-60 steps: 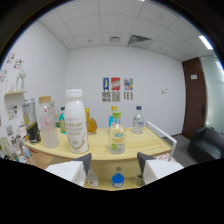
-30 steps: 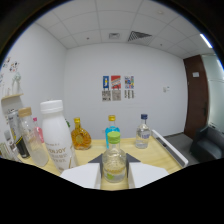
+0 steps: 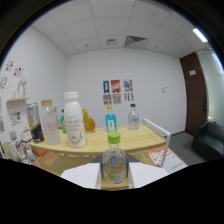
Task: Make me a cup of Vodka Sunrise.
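Nearest to us, our gripper shows its two white fingers low in the view, and a small clear bottle with a green cap stands between them. The fingers sit close against its sides, but we cannot tell whether both press on it.

Just beyond the fingers runs a long wooden worktop. On it, to the left, stands a tall white bottle with a white cap, and further left a pale pink bottle and a dark can. Behind the white bottle sits a squat amber bottle. Near the middle of the worktop is a blue bottle, with a clear bottle beside it to the right.

Farther off, a white wall carries a few small posters. A dark brown door stands at the right, with a dark armchair near it.
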Available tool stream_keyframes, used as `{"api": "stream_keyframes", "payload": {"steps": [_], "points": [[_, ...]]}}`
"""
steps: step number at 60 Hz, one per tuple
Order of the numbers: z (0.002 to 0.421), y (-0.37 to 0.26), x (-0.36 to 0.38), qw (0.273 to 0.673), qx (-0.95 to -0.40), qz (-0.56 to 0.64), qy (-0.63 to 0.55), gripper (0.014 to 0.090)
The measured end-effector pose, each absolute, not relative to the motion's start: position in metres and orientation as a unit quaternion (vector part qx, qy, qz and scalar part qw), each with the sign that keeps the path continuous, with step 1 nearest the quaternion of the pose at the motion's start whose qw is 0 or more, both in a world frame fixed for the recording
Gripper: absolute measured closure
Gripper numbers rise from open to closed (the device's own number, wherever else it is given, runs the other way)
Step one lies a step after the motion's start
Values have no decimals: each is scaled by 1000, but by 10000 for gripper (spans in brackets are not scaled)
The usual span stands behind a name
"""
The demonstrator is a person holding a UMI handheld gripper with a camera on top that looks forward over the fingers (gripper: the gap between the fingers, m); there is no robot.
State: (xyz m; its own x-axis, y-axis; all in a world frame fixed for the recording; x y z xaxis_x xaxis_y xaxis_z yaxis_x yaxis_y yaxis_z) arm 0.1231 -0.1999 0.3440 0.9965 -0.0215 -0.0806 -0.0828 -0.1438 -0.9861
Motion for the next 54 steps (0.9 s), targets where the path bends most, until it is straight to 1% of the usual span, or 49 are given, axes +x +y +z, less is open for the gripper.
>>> {"api": "stream_keyframes", "payload": {"steps": [4, 13, 20, 29, 37, 40, 44, 54], "points": [[308, -209, 121, 645, -763, 28, 35, 695], [210, -217, 113, 586, -807, 41, 59, 696], [164, -217, 110, 558, -827, 34, 56, 693], [150, -214, 112, 553, -833, -1, 25, 694], [155, -210, 129, 547, -825, -121, -75, 696], [159, -209, 133, 543, -814, -169, -123, 694], [164, -207, 138, 526, -796, -234, -187, 696], [172, -203, 133, 470, -721, -368, -352, 698]]}}
